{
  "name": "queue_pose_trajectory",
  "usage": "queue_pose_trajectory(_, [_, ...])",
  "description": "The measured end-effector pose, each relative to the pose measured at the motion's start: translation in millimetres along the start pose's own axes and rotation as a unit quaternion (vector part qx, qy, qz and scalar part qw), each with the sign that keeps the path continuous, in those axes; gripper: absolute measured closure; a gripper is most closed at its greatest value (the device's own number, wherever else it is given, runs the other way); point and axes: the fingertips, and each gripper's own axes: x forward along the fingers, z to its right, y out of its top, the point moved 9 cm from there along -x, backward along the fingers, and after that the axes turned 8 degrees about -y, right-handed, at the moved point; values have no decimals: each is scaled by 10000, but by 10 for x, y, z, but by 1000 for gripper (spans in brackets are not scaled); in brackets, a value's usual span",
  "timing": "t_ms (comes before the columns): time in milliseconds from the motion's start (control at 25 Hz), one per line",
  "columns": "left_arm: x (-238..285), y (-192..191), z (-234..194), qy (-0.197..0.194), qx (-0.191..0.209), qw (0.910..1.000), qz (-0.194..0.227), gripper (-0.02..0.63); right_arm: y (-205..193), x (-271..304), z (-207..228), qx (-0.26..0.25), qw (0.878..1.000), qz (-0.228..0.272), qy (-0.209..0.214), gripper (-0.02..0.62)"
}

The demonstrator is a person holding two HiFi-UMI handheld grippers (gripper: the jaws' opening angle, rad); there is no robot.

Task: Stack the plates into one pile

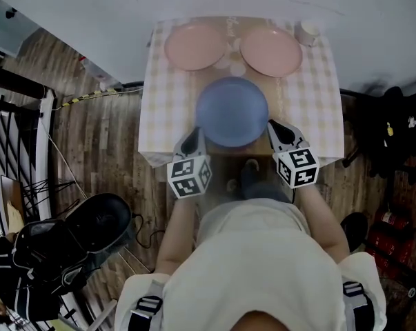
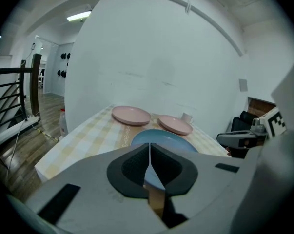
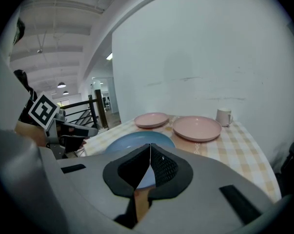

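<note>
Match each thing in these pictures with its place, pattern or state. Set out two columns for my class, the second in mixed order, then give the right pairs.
Column A
1 blue plate
2 white mug
3 tablecloth
4 left hand-held gripper

Column B
a checked
b jaws shut, nothing between them
c far right corner
d near side, centre; both pink plates lie beyond it

Pairs: 1-d; 2-c; 3-a; 4-b

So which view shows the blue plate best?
Head view: the blue plate shows nearly whole, from above. The left and right gripper views show it at a slant, its near part hidden behind the shut jaws.
</note>
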Motion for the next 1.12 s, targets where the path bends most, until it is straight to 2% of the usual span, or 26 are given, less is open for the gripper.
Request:
queue_pose_trajectory(160, [180, -53, -80, 60, -75, 9998, -147, 600, -70, 215, 111, -30, 9998, -213, -5, 594])
queue_pose_trajectory(360, [365, -112, -123, 166, 112, 9993, -325, 598, -159, 453, 268, -122, 9985, -536, 25, 594])
queue_pose_trajectory(680, [649, -206, -253, 548, 6, 9963, -656, 596, -197, 814, 442, -241, 9950, -911, 328, 591])
queue_pose_trajectory(720, [671, -215, -261, 594, 12, 9958, -690, 581, -202, 859, 456, -256, 9944, -956, 376, 584])
queue_pose_trajectory(800, [710, -225, -274, 666, 32, 9950, -738, 503, -218, 942, 484, -281, 9930, -1053, 457, 537])
queue_pose_trajectory(960, [773, -253, -329, 985, 100, 9918, -803, 496, -247, 1063, 530, -344, 9910, -1177, 531, 506])
queue_pose_trajectory(1120, [824, -293, -382, 1140, -73, 9899, -844, 494, -280, 1146, 569, -407, 9888, -1305, 594, 500])
